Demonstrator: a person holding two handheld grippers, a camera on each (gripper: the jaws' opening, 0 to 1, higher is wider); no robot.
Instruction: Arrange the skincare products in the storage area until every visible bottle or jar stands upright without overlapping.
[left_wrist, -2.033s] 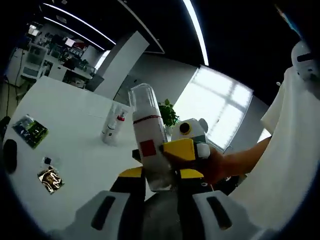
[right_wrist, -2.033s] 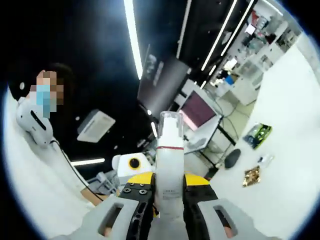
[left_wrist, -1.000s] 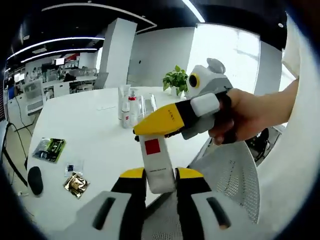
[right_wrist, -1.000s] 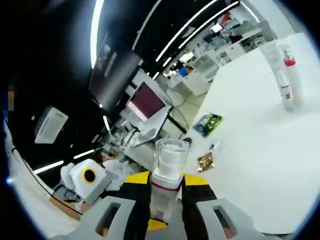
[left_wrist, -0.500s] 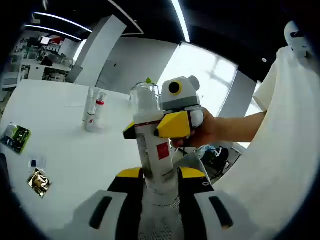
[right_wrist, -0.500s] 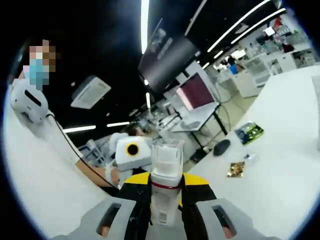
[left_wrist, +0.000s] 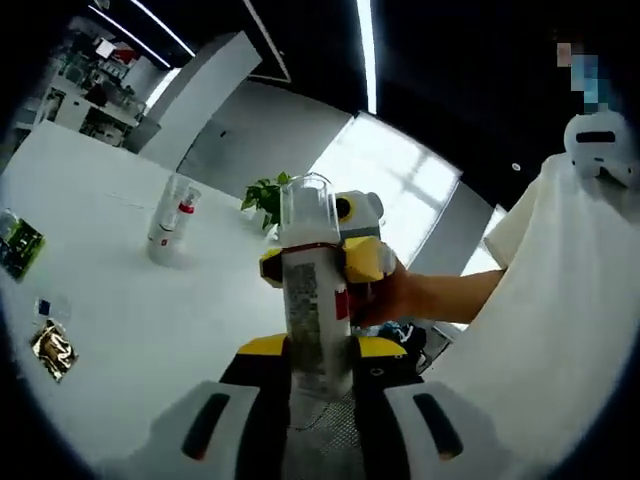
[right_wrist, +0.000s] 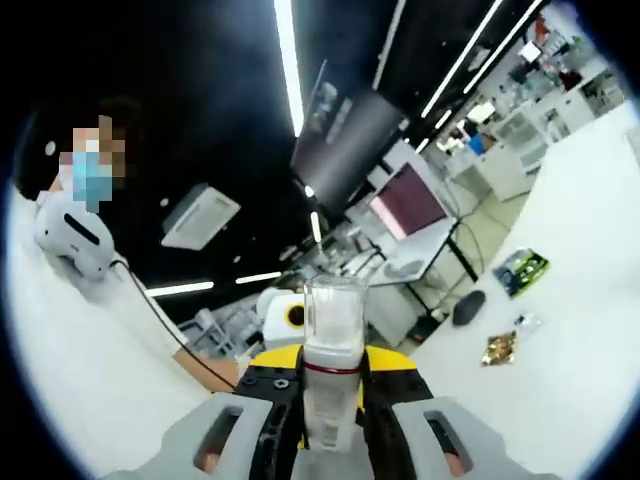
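Observation:
A white pump bottle (left_wrist: 312, 300) with a clear cap and a red ring stands up between the jaws of my left gripper (left_wrist: 320, 352), which is shut on its lower end. My right gripper (left_wrist: 352, 268) comes in behind it, held by a hand, and clamps the bottle's middle. In the right gripper view the same bottle (right_wrist: 333, 375) sits in my right gripper (right_wrist: 333, 388), clear cap pointing away, and the left gripper (right_wrist: 290, 316) shows behind it. Two more bottles (left_wrist: 168, 225) stand upright together far off on the white table (left_wrist: 150, 300).
On the table lie a gold packet (left_wrist: 50, 346), a small clear packet (left_wrist: 46, 306) and a green packet (left_wrist: 14, 246). The right gripper view shows the gold packet (right_wrist: 499, 348), green packet (right_wrist: 527, 268) and a dark mouse (right_wrist: 467, 307). A plant (left_wrist: 264, 196) stands at the table's far end.
Both views have swung with the hands. The bottle stays clamped by both grippers; in the left gripper view it has turned, so printed text now faces me instead of the red square.

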